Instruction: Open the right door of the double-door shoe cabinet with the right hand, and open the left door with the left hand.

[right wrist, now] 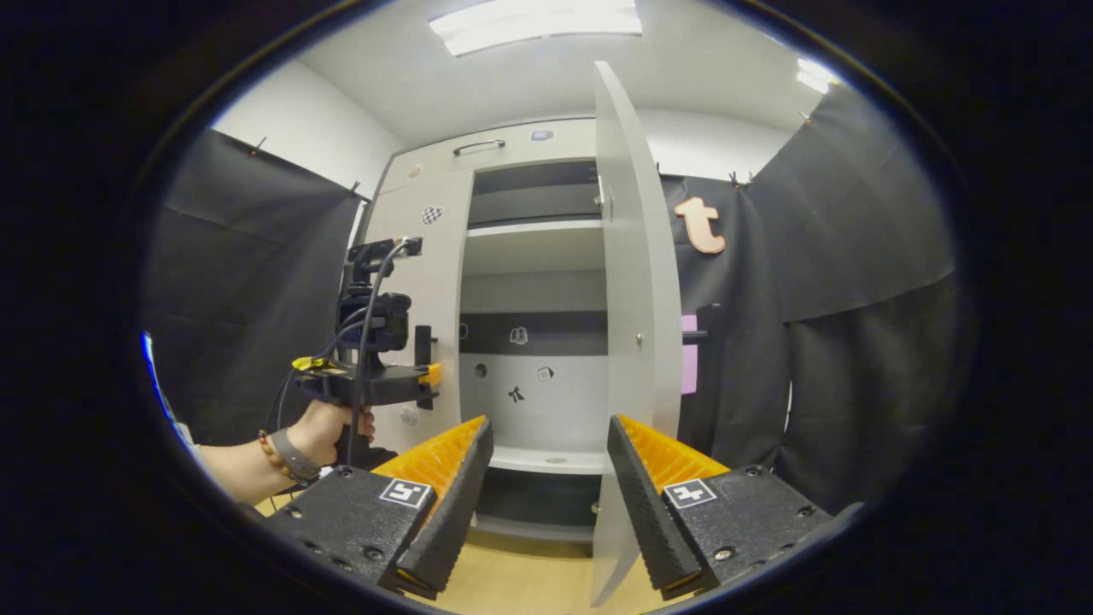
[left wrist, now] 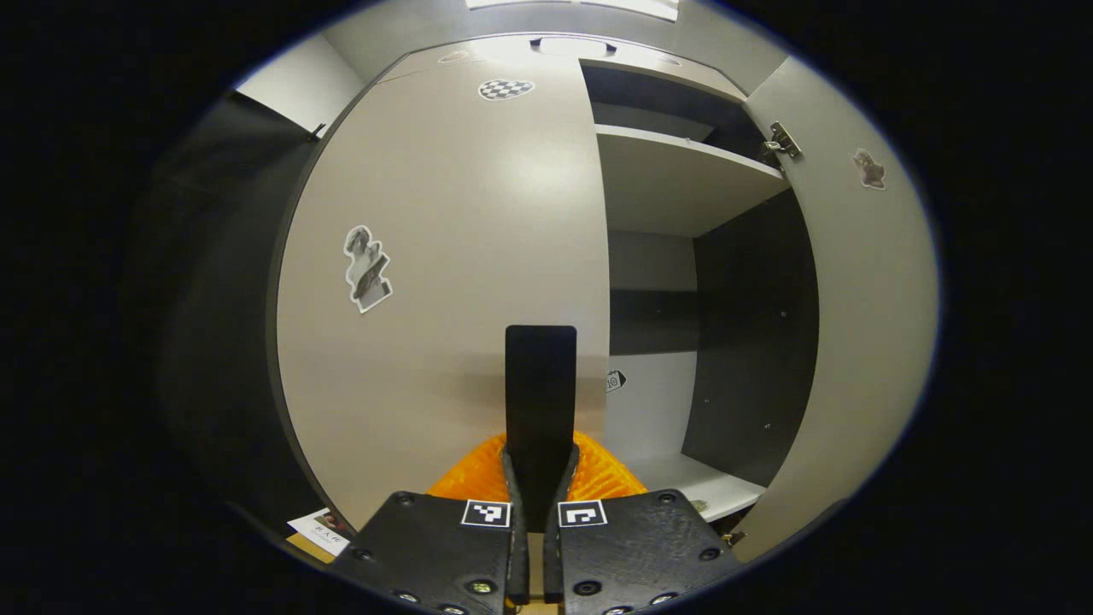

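The right door (right wrist: 628,282) of the shoe cabinet (right wrist: 512,145) stands swung wide; the left door (left wrist: 444,256) is closed. The left tool (left wrist: 536,478) pinches its dark handle (left wrist: 540,376), so pulling outward comes next. The right tool (right wrist: 546,478) hangs back, spread and empty.

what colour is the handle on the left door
Black. The handle on the pale grey left door shows best in the left gripper view, clamped by the left gripper.
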The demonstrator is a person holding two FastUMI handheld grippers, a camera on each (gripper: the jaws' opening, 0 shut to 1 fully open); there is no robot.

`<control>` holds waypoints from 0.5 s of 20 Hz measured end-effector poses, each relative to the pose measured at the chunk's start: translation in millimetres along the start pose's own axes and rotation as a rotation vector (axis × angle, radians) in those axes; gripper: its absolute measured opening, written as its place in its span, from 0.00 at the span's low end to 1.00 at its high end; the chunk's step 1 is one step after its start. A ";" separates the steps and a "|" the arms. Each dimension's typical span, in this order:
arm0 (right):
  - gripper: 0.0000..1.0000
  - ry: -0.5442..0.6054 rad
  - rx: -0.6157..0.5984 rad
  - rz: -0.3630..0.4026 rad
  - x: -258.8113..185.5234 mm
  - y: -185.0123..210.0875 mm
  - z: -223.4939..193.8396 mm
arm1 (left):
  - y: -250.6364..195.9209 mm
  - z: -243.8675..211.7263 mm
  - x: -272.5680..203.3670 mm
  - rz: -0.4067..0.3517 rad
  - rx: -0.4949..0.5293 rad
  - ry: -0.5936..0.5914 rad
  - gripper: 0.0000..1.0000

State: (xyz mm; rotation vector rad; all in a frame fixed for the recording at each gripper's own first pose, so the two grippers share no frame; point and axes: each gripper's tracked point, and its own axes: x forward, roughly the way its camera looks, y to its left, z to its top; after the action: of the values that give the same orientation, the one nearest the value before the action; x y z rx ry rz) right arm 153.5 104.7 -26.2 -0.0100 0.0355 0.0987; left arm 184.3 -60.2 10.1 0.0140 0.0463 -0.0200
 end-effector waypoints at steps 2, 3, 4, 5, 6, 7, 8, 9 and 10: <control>0.84 0.005 0.006 -0.003 -3.3 -2.4 -2.8 | 0.3 2.4 -9.6 0.005 0.017 -0.009 0.06; 0.84 0.008 0.012 -0.004 -4.5 -2.2 -3.8 | 0.7 2.7 -14.6 0.005 0.024 -0.006 0.06; 0.84 0.011 0.018 -0.005 -5.1 -0.5 -4.6 | 1.6 3.1 -20.4 0.003 0.028 -0.001 0.06; 0.84 0.012 0.023 -0.005 -6.8 1.1 -4.2 | 2.7 3.4 -24.4 0.001 0.029 -0.001 0.06; 0.84 0.009 0.028 -0.005 -8.1 3.7 -3.4 | 3.6 4.7 -30.0 -0.002 0.035 -0.006 0.06; 0.84 0.006 0.030 -0.005 -10.1 5.4 -2.3 | 5.3 5.6 -35.4 -0.005 0.038 -0.009 0.06; 0.84 0.005 0.030 -0.005 -11.5 6.0 -2.1 | 6.8 5.6 -39.5 -0.005 0.040 -0.013 0.06; 0.84 0.004 0.028 -0.004 -13.4 7.5 -1.2 | 9.6 5.0 -43.9 -0.006 0.039 -0.010 0.06; 0.84 0.002 0.026 -0.001 -14.0 10.4 -1.0 | 10.7 6.2 -50.2 -0.006 0.034 -0.010 0.06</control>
State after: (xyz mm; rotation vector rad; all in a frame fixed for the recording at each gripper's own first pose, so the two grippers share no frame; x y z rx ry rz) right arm 138.5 113.6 -26.8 0.0162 0.0390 0.0968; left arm 134.6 -48.6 18.8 0.0478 0.0364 -0.0265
